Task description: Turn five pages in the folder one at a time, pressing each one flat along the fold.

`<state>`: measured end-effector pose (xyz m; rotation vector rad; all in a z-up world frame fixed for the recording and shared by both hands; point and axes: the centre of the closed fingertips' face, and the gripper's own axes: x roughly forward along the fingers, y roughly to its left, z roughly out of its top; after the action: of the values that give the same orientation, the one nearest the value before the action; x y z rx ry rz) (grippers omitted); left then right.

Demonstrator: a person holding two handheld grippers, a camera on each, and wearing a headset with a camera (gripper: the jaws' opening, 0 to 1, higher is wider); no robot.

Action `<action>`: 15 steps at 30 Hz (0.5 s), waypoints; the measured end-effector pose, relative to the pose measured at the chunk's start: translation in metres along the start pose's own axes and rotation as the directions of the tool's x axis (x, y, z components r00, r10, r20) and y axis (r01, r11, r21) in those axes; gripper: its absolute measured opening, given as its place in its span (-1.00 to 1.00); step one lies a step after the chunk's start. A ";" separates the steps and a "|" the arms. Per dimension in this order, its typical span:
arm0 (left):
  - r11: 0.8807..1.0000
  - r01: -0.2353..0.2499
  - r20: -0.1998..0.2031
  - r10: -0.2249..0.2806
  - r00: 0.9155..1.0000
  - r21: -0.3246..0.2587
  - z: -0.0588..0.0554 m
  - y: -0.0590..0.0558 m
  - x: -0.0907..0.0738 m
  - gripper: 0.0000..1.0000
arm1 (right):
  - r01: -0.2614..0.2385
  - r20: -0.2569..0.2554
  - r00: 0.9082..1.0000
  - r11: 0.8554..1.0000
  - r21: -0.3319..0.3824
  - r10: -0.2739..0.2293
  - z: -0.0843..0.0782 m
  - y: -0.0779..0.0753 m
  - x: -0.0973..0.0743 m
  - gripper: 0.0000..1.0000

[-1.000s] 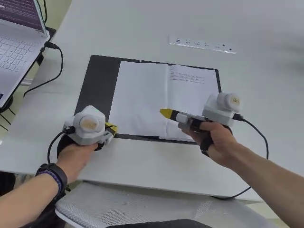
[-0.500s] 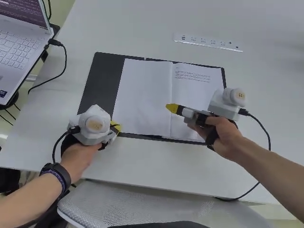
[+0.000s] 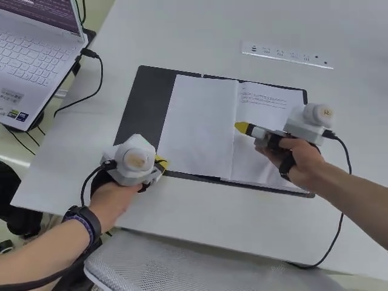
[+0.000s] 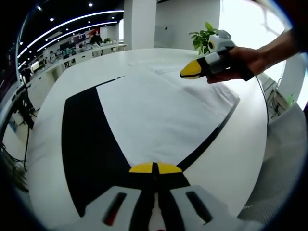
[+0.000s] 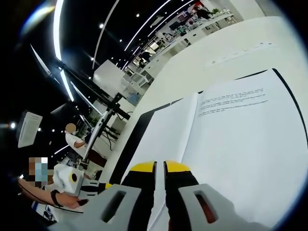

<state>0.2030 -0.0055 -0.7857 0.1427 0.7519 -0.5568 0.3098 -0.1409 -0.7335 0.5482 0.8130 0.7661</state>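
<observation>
The jaws of my left gripper (image 4: 155, 168) are together and hold nothing; they rest at the near left corner of the folder (image 3: 142, 103), over its black cover. The jaws of my right gripper (image 5: 159, 166) are almost together, with only a thin slit between them, and also hold nothing. The folder lies open in the middle of the desk (image 3: 182, 36), with a blank page (image 3: 200, 121) on the left and a printed page (image 3: 270, 106) on the right. The whole head view has shifted, so my head has moved. Against the folder itself, however, the right tip has gone from the near part of the fold (image 3: 233, 157) toward its middle, just right of the line. I judge this is the pressing stroke, and it still has the far part to cover. A laptop (image 3: 36, 54) with its cable (image 3: 91, 85) stands far left, a power strip (image 3: 285, 56) lies beyond the folder, and a chair (image 3: 182, 267) is below the near edge. All are well apart from the folder, so nothing blocks the next turn.
</observation>
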 end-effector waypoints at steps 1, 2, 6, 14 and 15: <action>1.000 0.001 0.000 -0.001 1.000 0.000 0.000 0.000 0.000 -1.00 | 0.000 0.001 1.000 1.000 0.002 0.000 0.003 -0.002 0.004 -0.92; 1.000 0.001 -0.001 -0.001 1.000 -0.002 0.000 0.001 0.001 -1.00 | -0.002 0.002 1.000 1.000 0.005 0.002 0.004 -0.004 0.006 -0.94; 1.000 -0.002 -0.004 0.002 1.000 -0.006 0.000 0.001 0.002 -1.00 | -0.008 0.004 1.000 1.000 0.011 0.008 0.006 -0.007 0.017 -0.97; 1.000 -0.001 -0.006 0.001 1.000 -0.003 -0.001 0.002 0.004 -1.00 | 0.001 -0.023 1.000 1.000 -0.015 -0.002 -0.001 -0.017 0.028 -1.00; 1.000 0.001 -0.007 -0.001 1.000 -0.003 -0.001 0.002 0.004 -1.00 | -0.001 -0.029 1.000 1.000 0.001 0.001 -0.003 -0.019 0.029 -1.00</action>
<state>0.2056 -0.0048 -0.7895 0.1420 0.7597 -0.5568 0.3278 -0.1290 -0.7609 0.5394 0.8399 0.7759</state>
